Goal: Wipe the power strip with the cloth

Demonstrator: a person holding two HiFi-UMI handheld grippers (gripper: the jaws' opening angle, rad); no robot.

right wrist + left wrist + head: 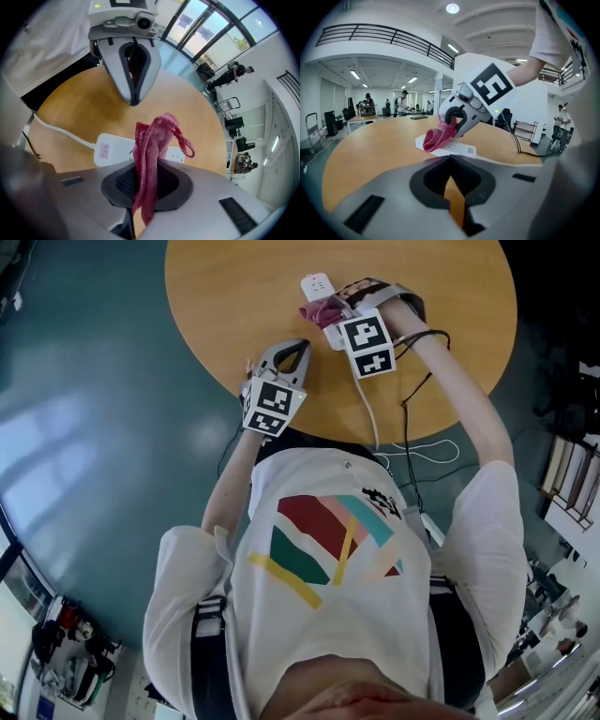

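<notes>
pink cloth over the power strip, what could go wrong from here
1. The white plastic power strip lies free on the round wooden table. The shut left gripper is apart from it, so wiping may push it along.
2. The right gripper pinches the pink-red knitted cloth as a narrow bunch, and its loose loop may snag.

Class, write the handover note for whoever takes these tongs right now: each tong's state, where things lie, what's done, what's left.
Left tongs: shut, empty, over the table near the power strip.
Right tongs: shut on the cloth, pointing down at the strip.
The strip lies flat; the cloth seems to touch one end.
Done: cloth gripped and at the strip.
Left: wipe along it; how much is already wiped can't be told.
</notes>
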